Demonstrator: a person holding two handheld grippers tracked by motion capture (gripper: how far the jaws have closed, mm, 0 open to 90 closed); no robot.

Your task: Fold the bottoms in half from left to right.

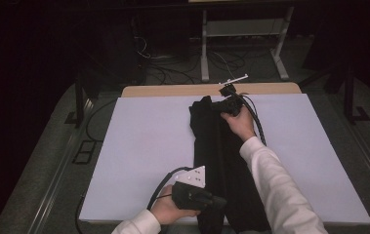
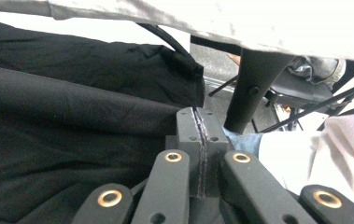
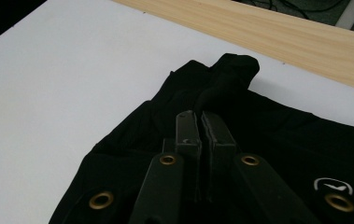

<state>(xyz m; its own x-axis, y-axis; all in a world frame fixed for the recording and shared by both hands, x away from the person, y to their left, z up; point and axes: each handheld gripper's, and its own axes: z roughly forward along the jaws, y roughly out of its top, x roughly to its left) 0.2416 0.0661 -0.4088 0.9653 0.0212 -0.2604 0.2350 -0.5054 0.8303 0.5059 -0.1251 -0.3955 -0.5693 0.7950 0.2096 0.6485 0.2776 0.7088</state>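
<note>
Black cloth, a folded garment (image 1: 221, 161), runs as a long strip from the lower centre of the high view up to its middle, lying on the white table top (image 1: 138, 146). We hold the left gripper (image 1: 211, 201) at the strip's near end, lower centre, jaws pressed together with cloth under them. Our right gripper (image 1: 227, 105) sits at the far end, upper centre, jaws clamped on a raised fold of the garment.

Matt black cloth garment (image 1: 221, 161), smooth white matt board (image 1: 138, 146), pale wood tabletop (image 3: 277, 32)
</note>
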